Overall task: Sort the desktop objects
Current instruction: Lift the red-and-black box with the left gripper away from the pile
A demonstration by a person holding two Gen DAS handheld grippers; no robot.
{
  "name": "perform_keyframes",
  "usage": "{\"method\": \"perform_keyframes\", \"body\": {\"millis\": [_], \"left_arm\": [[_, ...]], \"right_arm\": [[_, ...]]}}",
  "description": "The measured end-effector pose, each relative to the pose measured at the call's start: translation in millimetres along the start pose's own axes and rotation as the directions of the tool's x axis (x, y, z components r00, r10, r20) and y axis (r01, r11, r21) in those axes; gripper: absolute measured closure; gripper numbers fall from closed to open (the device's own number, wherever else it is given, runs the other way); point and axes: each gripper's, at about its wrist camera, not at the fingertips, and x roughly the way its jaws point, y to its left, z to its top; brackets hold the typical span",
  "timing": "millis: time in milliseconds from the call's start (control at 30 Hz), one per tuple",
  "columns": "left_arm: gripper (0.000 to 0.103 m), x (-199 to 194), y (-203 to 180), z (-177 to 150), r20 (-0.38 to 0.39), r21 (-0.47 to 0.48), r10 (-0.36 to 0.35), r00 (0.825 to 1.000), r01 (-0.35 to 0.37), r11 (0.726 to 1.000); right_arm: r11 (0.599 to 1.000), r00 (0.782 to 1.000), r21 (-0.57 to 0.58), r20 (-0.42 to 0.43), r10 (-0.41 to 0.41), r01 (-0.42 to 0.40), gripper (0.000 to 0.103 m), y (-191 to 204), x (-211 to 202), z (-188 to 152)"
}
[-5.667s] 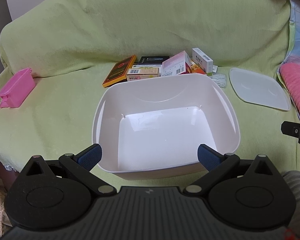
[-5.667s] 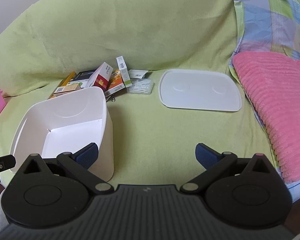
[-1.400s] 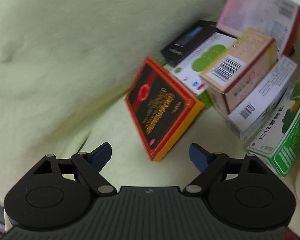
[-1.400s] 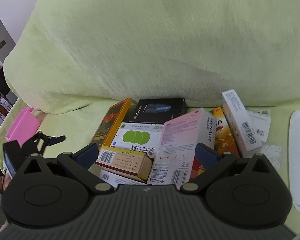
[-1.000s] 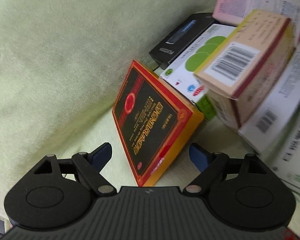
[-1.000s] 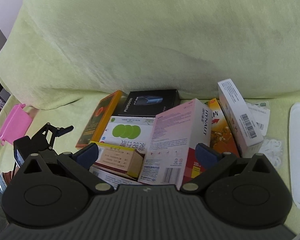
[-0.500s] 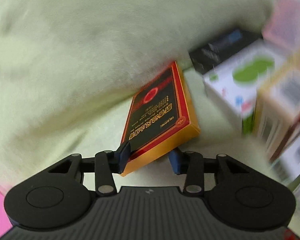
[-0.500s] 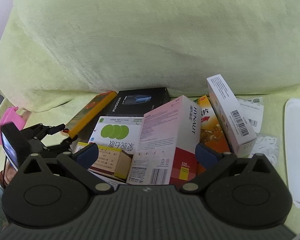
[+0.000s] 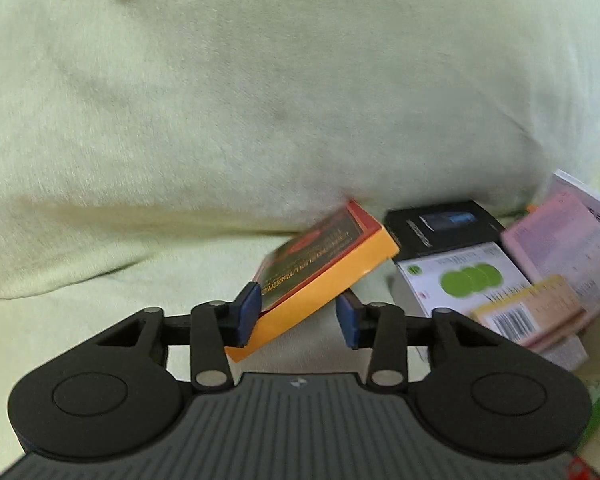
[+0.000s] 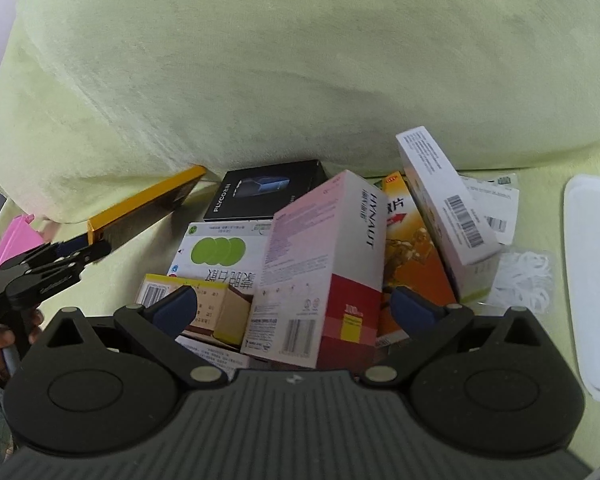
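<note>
Orange box point(image 9: 320, 276) corner clamped in left gripper point(image 9: 298, 318), right gripper point(image 10: 296, 306) wide open, empty.

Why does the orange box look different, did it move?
Yes. The orange box has lifted off the sofa beside the black box; the left tongs now hold its near end tilted up.

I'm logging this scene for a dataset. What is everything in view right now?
Flat box: 1, orange and black, lifted at the pile's left.
Black box: 1, at the back.
Green-dot box: 1, white, mid-pile.
Pink box: 1, upright, front.
Barcode box: 1, white, leaning right.
Lid: 1, white, far right.
Cover: 1, light green, under everything.
Left gripper: shut on the flat box.
Right gripper: open, around the pink box.
</note>
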Motion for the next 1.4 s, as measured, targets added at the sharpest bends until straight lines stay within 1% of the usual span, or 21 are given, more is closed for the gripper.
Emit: {"method": "perform_keyframes", "body": {"millis": [33, 67, 100, 133, 167, 200, 233, 267, 367, 467, 600, 733, 800, 833, 867, 933, 967, 1067, 1133, 1300, 1400], "left_arm": [[0.062, -2, 5, -2, -0.002, -0.041, -0.017, 1.0, 0.017, 0.999], [0.066, -4, 11, -4, -0.004, -0.081, -0.035, 0.999, 0.035, 0.996], [0.068, -6, 16, -6, -0.005, -0.122, -0.053, 0.999, 0.052, 0.991], [0.073, -8, 23, -8, -0.007, -0.168, -0.065, 0.998, 0.063, 0.984], [0.078, -6, 32, -12, -0.013, -0.229, -0.067, 0.998, 0.062, 0.971], [0.08, -3, 41, -16, -0.02, -0.294, -0.069, 0.997, 0.06, 0.954], [0.081, -1, 47, -21, -0.022, -0.336, -0.071, 0.997, 0.06, 0.94], [0.081, 2, 48, -24, -0.028, -0.346, -0.062, 0.998, 0.049, 0.937], [0.074, 15, 40, -23, -0.061, -0.303, 0.001, 0.998, -0.019, 0.953], [0.073, 27, 34, -15, -0.075, -0.28, 0.037, 0.997, -0.057, 0.958], [0.073, 41, 40, -10, -0.118, -0.341, 0.01, 0.993, -0.05, 0.939], [0.071, 43, 46, -9, -0.106, -0.407, 0.015, 0.994, -0.057, 0.912], [0.071, 46, 51, -7, -0.092, -0.452, 0.016, 0.996, -0.056, 0.89], [0.074, 48, 53, -6, -0.088, -0.472, 0.015, 0.996, -0.055, 0.88], [0.081, 50, 54, -6, -0.088, -0.483, 0.016, 0.996, -0.056, 0.874], [0.087, 49, 54, -6, -0.071, -0.508, 0.003, 0.997, -0.038, 0.861], [0.089, 46, 52, -6, -0.062, -0.512, -0.001, 0.998, -0.031, 0.858], [0.089, 30, 46, -6, -0.038, -0.501, -0.017, 0.999, -0.005, 0.865], [0.089, 14, 43, -7, -0.022, -0.502, -0.023, 0.999, 0.009, 0.865], [0.089, -41, 39, -3, 0.039, -0.548, -0.048, 0.998, 0.061, 0.834], [0.089, -81, 27, 0, 0.083, -0.549, -0.061, 0.995, 0.097, 0.83]], "right_arm": [[1.0, 1.0, 0.001, 0.002, -0.001, 0.001, 0.001, -1, -1, 0], [1.0, 1.0, 0.002, 0.005, -0.002, 0.002, 0.001, -2, -3, 0], [1.0, 1.0, 0.004, 0.007, -0.003, 0.003, 0.001, -3, -4, -1], [1.0, 1.0, 0.006, 0.007, -0.004, 0.004, 0.001, -4, -4, 0], [1.0, 1.0, 0.008, 0.008, -0.005, 0.005, 0.001, -4, -4, 0], [1.0, 1.0, 0.009, 0.008, -0.006, 0.006, 0.001, -5, -4, 0], [1.0, 1.0, 0.007, 0.007, -0.009, 0.008, 0.001, -5, -4, 0], [1.0, 1.0, 0.005, 0.005, -0.011, 0.011, 0.001, -5, -4, -1], [1.0, 1.0, -0.005, -0.001, -0.02, 0.02, 0.001, -4, -3, -2], [1.0, 1.0, -0.006, -0.011, -0.021, 0.021, 0.001, -2, -2, -4], [1.0, 1.0, -0.022, -0.013, -0.021, 0.021, 0.001, -1, -5, -6], [0.999, 1.0, -0.017, -0.011, -0.028, 0.028, 0.001, -4, -8, -7], [0.999, 0.999, -0.01, -0.015, -0.035, 0.035, 0.001, -6, -7, -8], [0.999, 0.999, -0.007, -0.017, -0.038, 0.038, 0.001, -7, -7, -9], [0.999, 0.999, -0.003, -0.019, -0.039, 0.039, 0.001, -8, -6, -9], [0.999, 0.999, -0.003, -0.021, -0.037, 0.037, 0.001, -8, -7, -10], [0.999, 0.999, -0.005, -0.022, -0.036, 0.036, 0.001, -8, -7, -11], [0.999, 0.999, -0.02, -0.023, -0.033, 0.033, 0.001, -6, -11, -12], [0.999, 0.999, -0.018, -0.022, -0.028, 0.028, 0.001, -5, -14, -12], [1.0, 1.0, -0.013, -0.011, -0.003, 0.003, 0.001, 2, -30, -14], [1.0, 1.0, -0.02, -0.002, 0.011, -0.011, 0.001, 8, -44, -18]]}}
